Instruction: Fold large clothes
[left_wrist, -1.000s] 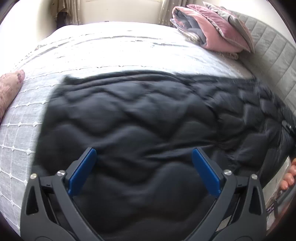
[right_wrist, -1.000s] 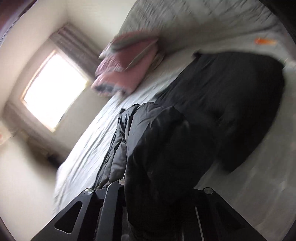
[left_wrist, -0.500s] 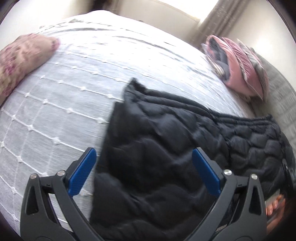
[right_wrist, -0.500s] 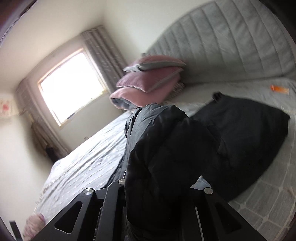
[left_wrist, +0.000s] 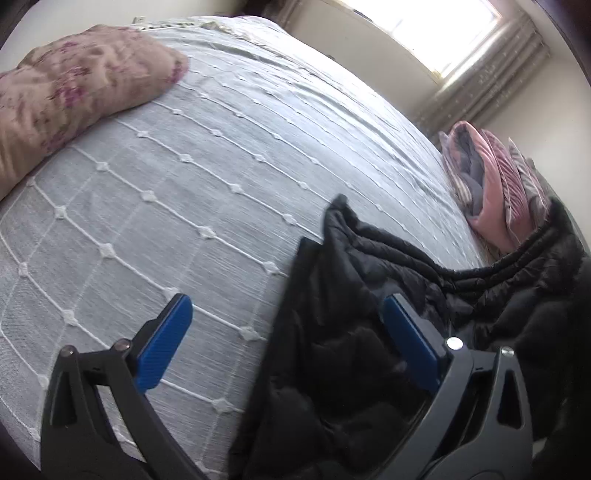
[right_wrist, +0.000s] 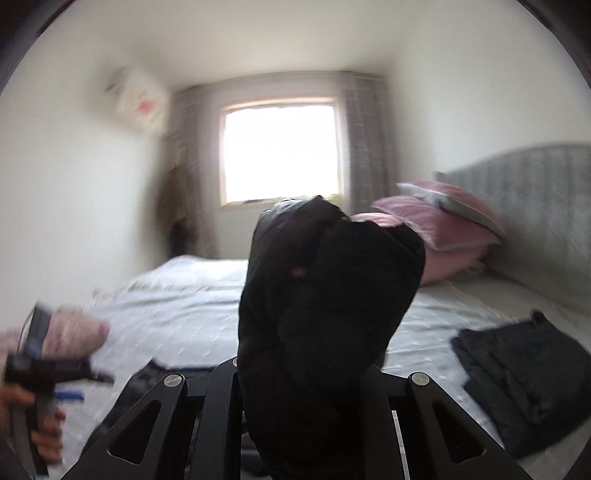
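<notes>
A black quilted puffer jacket (left_wrist: 354, 332) lies on the grey bedspread (left_wrist: 184, 192), its edge running between my left gripper's blue pads. My left gripper (left_wrist: 288, 332) is open and empty just above that edge. My right gripper (right_wrist: 303, 373) is shut on a thick bunch of the same jacket (right_wrist: 325, 295) and holds it raised above the bed; its fingertips are hidden by the fabric. The left gripper also shows in the right wrist view (right_wrist: 44, 369), held in a hand at the lower left.
A floral cushion (left_wrist: 74, 96) lies at the bed's left. Pink pillows (left_wrist: 491, 192) are stacked by the grey padded headboard (right_wrist: 535, 206). Another dark folded garment (right_wrist: 524, 376) lies on the bed at the right. A window (right_wrist: 280, 155) is on the far wall.
My left gripper has swung left, from over the middle of the jacket to its left edge. My right gripper has lifted and turned level with the bunched jacket, now facing the window.
</notes>
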